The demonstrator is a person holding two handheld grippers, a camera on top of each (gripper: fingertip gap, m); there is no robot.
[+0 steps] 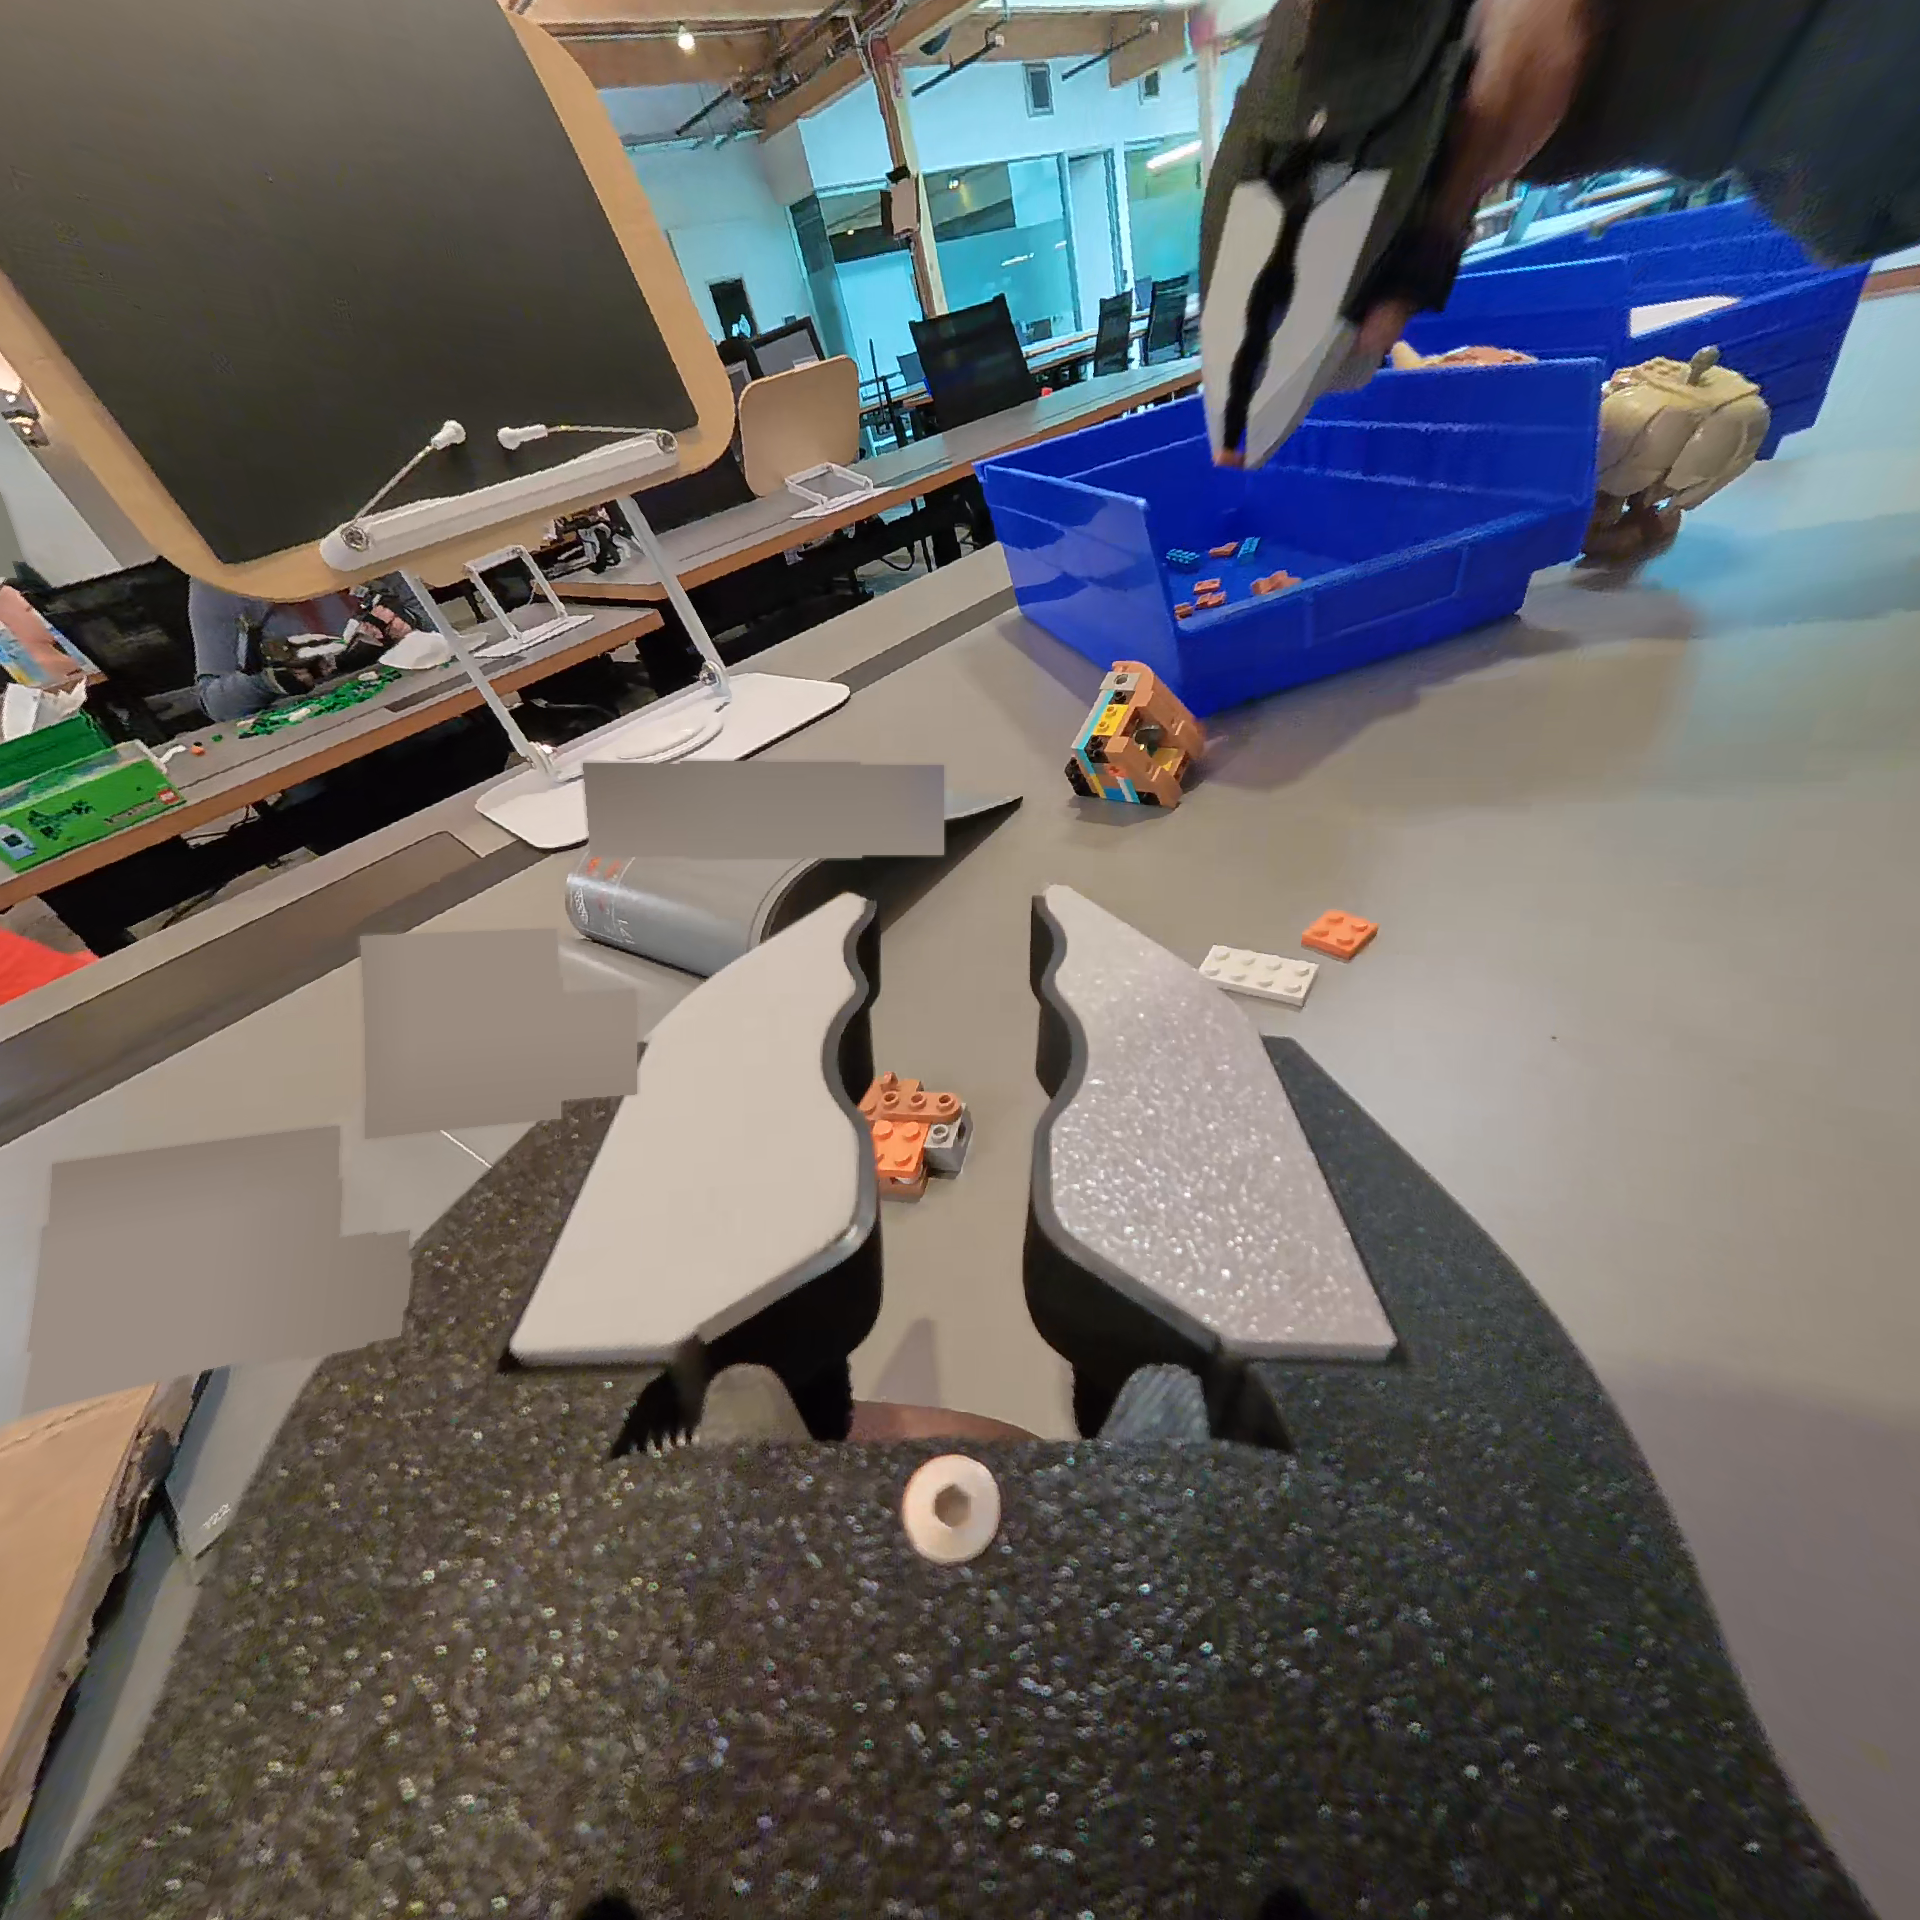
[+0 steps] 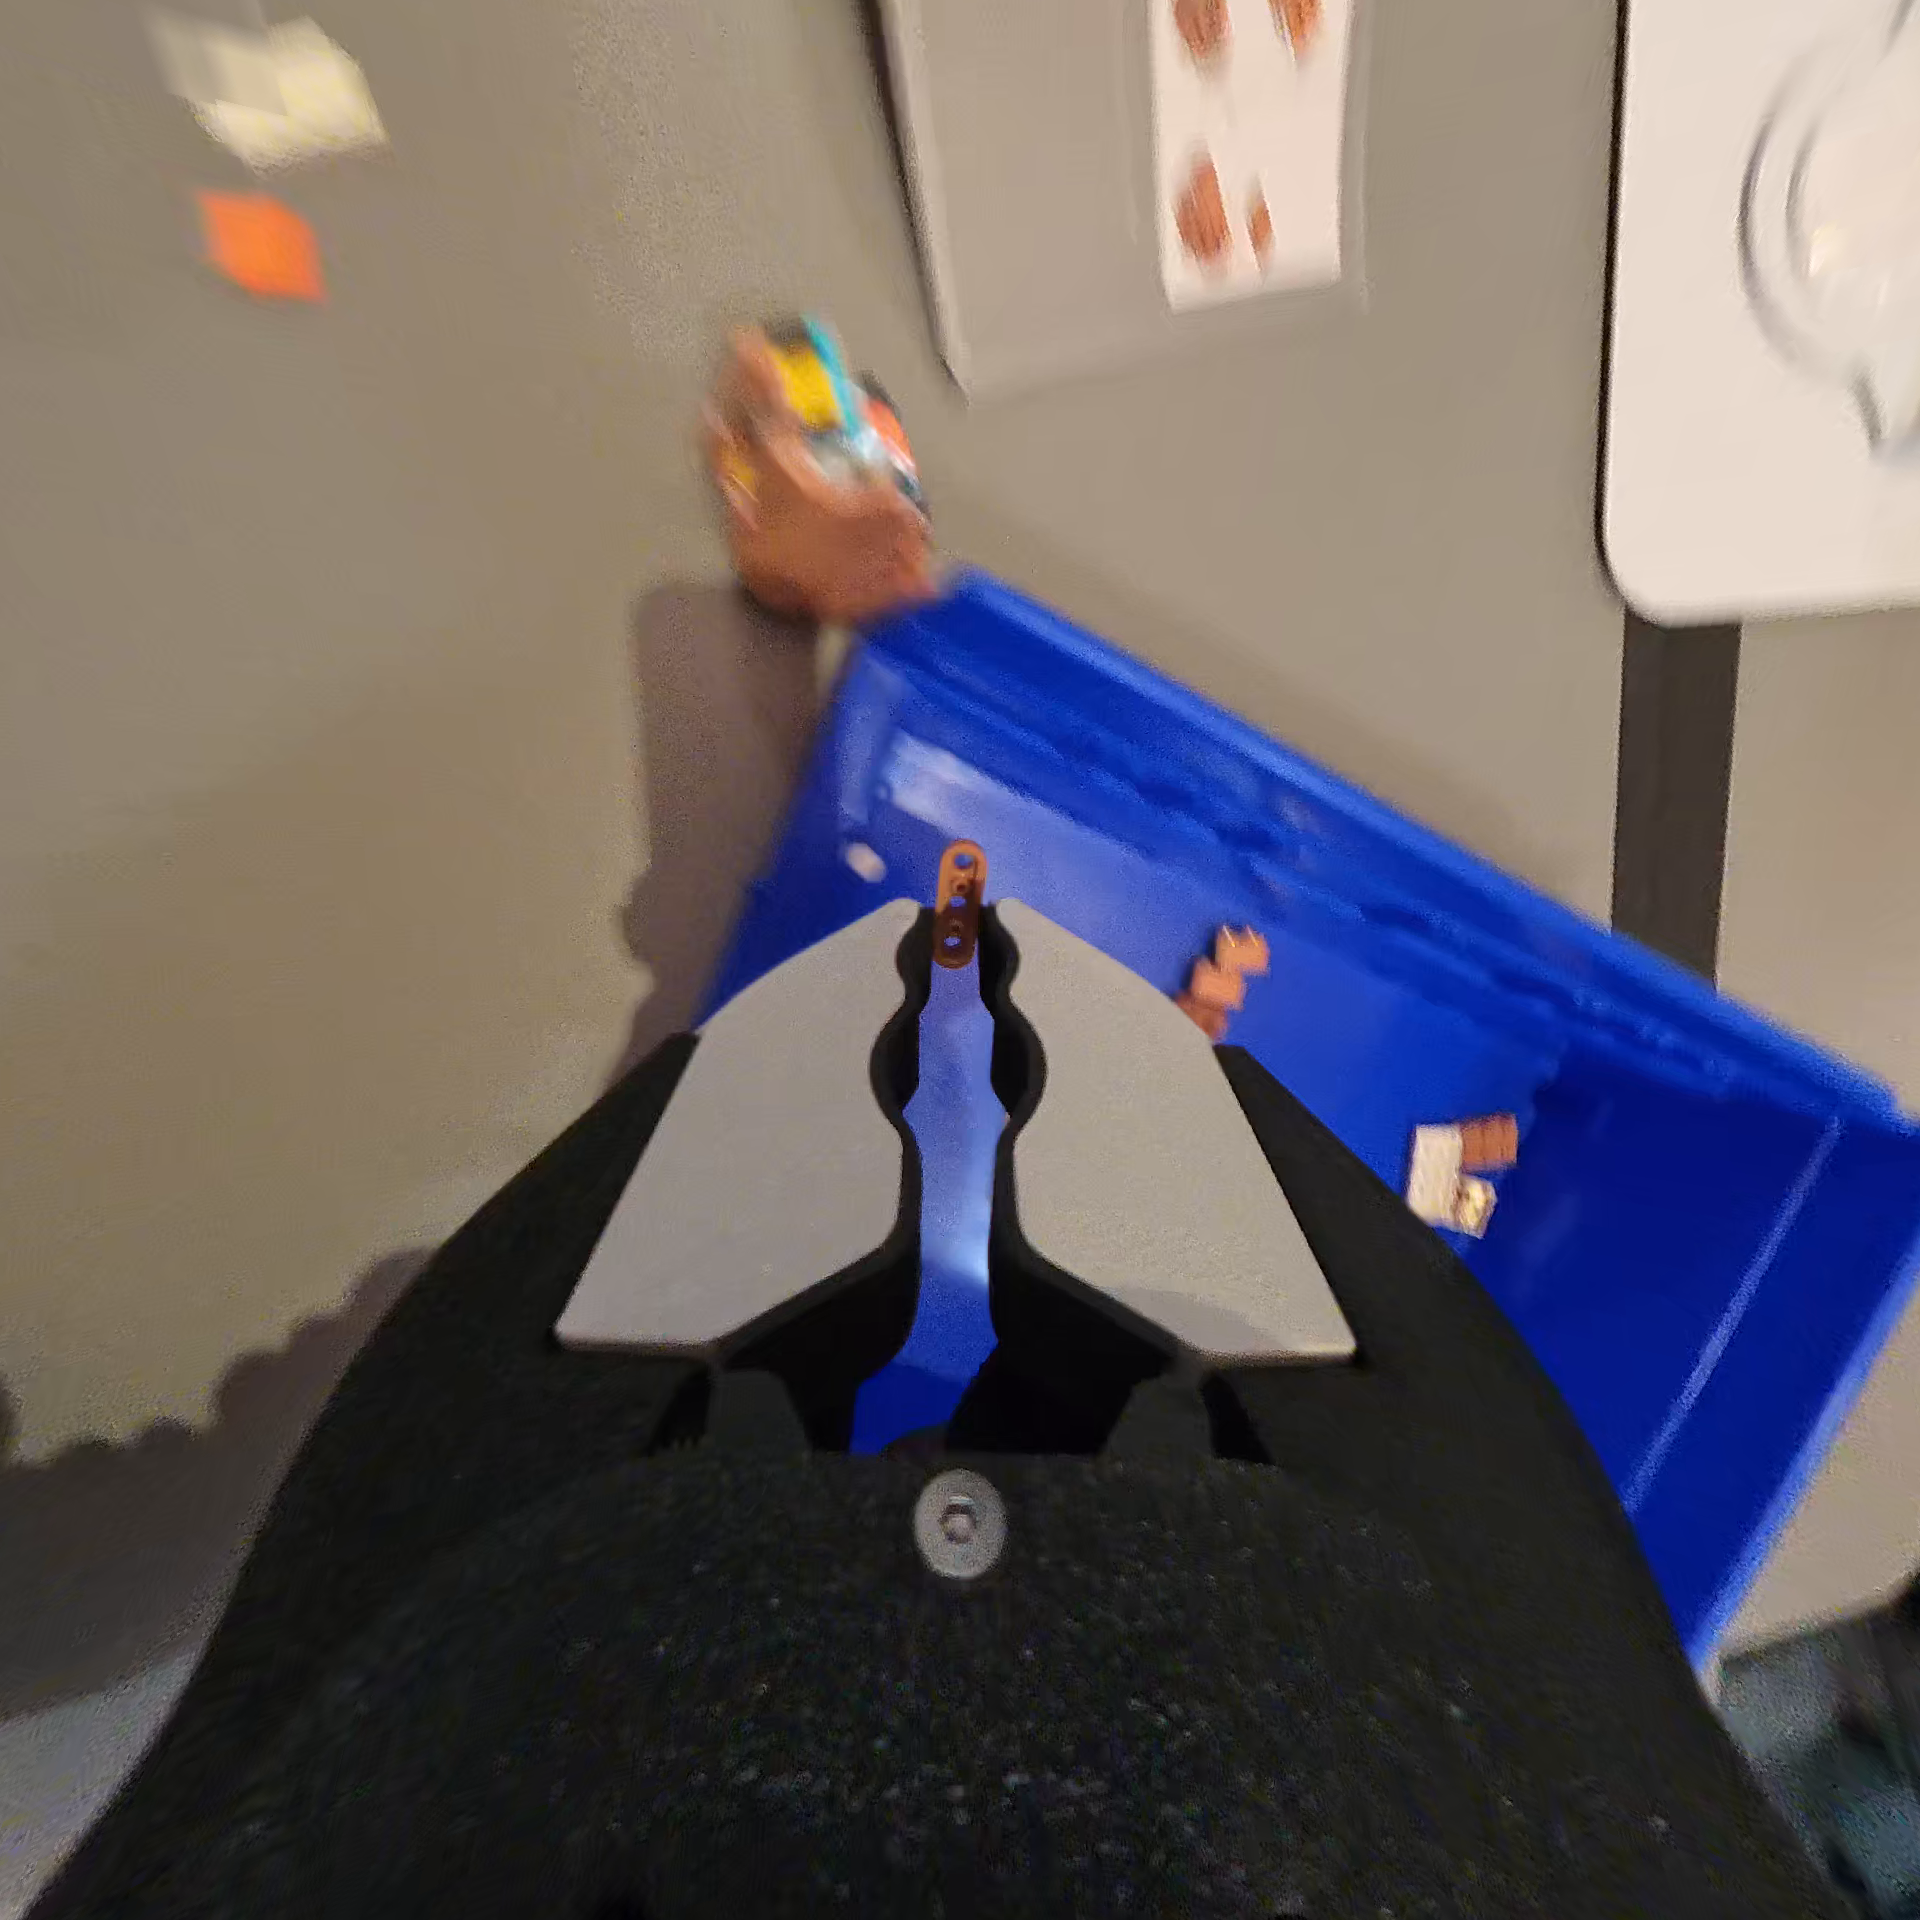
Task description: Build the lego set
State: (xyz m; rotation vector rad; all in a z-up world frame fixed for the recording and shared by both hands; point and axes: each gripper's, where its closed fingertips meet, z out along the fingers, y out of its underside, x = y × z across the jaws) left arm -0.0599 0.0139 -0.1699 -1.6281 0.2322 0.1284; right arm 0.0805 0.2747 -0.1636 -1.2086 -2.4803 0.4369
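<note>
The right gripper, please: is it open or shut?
Shut: the right gripper pinches a thin orange lego piece between its fingertips, above the blue bin.

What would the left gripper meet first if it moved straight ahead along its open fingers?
Probably the small orange and grey lego assembly on the table, lying between the left gripper's open fingers, nearer the left one. Depth is hard to judge.

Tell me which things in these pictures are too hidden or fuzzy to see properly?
- Small brown piece in the right gripper: right wrist view, mostly covered by the fingertips.
- Colourful lego build: right wrist view, motion blur smears its bricks.
- Orange lego cluster: left wrist view, partly behind the left gripper finger.
- Beige model: left wrist view, half hidden by the blue bin.
</note>
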